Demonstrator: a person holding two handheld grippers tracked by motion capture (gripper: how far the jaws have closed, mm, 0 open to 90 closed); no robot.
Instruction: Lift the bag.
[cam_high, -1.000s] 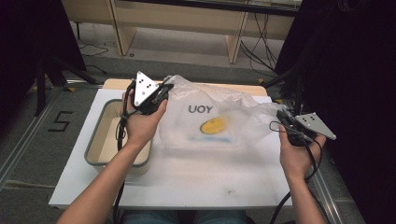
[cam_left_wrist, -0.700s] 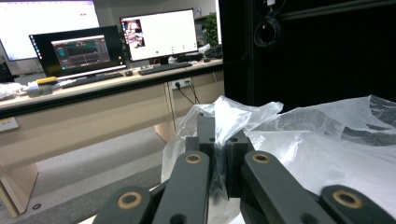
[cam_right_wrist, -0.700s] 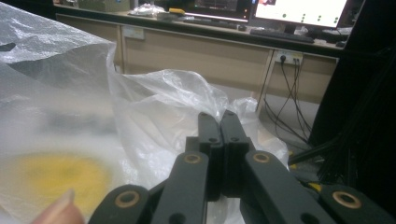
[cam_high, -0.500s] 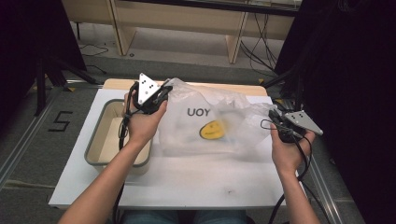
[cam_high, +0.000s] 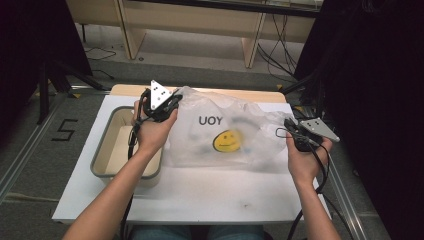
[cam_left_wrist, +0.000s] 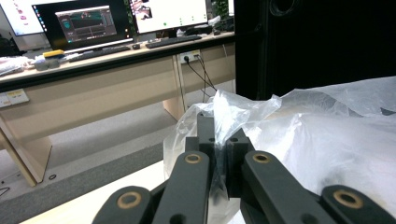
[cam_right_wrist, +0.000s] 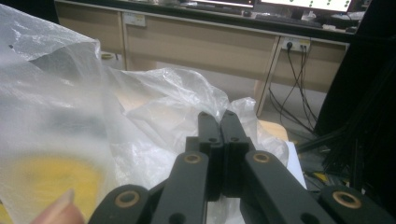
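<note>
a white bench (cam_high: 200, 195) stands in a dim lab, wooden desks beyond it. a clear plastic bag (cam_high: 225, 132) printed with a yellow smiley face lies spread across the bench, just right of a beige tub (cam_high: 112, 150). the left tool (cam_high: 167, 103) pinches the bag's left edge, and the right tool (cam_high: 287, 131) pinches its right edge; both sets of jaws are pressed together on the film.

Clear plastic bag (cam_high: 225, 130), yellow smiley face (cam_high: 226, 141)

One plastic bag (cam_high: 227, 132), one tray (cam_high: 111, 150), apparently empty, two grippers.
</note>
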